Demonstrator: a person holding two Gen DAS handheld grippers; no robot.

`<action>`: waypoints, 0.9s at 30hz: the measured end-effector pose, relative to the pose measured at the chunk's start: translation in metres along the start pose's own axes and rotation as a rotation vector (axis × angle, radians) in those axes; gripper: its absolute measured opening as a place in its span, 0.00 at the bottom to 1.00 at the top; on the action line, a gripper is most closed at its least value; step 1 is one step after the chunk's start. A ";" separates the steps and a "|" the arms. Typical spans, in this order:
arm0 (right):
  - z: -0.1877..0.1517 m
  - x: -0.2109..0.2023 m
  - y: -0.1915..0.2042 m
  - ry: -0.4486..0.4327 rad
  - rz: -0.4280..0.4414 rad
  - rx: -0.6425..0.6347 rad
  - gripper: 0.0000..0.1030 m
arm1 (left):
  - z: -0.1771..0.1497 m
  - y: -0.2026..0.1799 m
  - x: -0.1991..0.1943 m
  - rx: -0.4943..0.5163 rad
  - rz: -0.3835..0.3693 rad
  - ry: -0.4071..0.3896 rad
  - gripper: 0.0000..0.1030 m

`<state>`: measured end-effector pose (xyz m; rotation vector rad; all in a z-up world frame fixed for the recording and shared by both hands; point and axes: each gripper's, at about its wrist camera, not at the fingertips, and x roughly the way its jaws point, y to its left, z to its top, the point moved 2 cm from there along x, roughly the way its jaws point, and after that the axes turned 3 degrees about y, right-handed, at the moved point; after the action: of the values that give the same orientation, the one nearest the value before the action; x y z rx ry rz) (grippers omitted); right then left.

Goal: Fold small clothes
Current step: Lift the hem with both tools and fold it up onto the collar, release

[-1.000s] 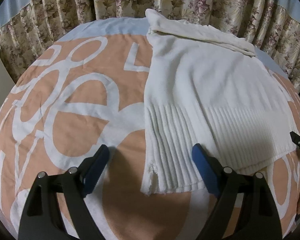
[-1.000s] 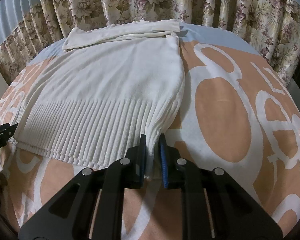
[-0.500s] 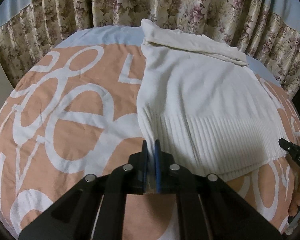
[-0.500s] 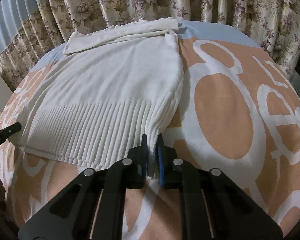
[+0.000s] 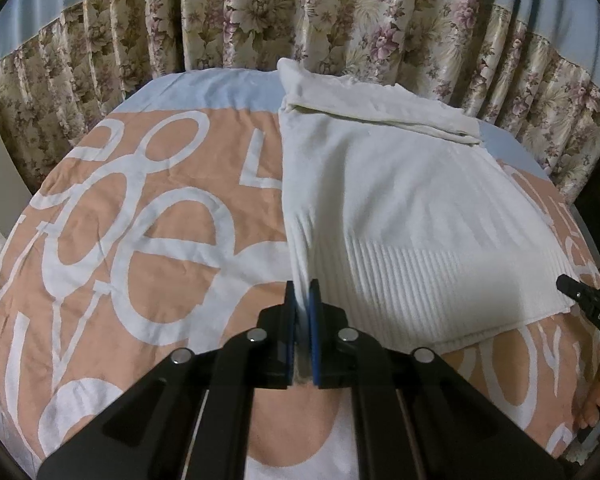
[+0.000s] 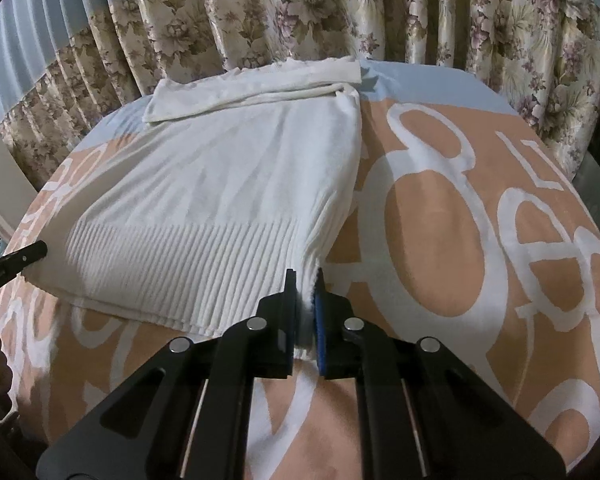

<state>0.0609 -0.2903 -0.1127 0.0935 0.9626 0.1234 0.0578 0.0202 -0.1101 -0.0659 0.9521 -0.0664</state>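
White knit fills the left wrist view: the sweater (image 5: 400, 208) lies flat on the peach bedspread (image 5: 140, 240), ahead and to the right of the fingers. A second ago the left gripper (image 5: 303, 312) stood wide open astride the near-left hem corner; now its blue pads (image 5: 313, 320) are pressed together with only the ribbed cloth between them, and the corner is drawn up into a tight ridge running forward from the fingertips. Beyond that, the sleeves lie folded across the far end of the garment, just in front of the floral curtain (image 5: 260, 20). The other tool's black tip shows at the far right edge, at the opposite hem corner.

From the right wrist view, the right gripper (image 6: 303, 312) is likewise clamped on the sweater (image 6: 228, 184), pinching the near-right hem corner; it held that corner a second ago too. The ribbed hem stretches away to the left of the fingers toward the left tool's tip at the frame edge. To the right of the fingers is only the bedspread (image 6: 440, 240).

With both near corners now held, the grasping step looks complete, and the likely next move is to lift the hem and carry it forward over the body toward the folded sleeves.
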 end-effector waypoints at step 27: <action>-0.013 -0.070 0.012 -0.022 0.023 -0.006 0.08 | -0.009 -0.003 -0.058 0.021 0.006 -0.011 0.05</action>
<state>0.0102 -0.2881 -0.0617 0.1003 0.9397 0.1466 0.0165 0.0222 -0.0679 -0.0440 0.9409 -0.0702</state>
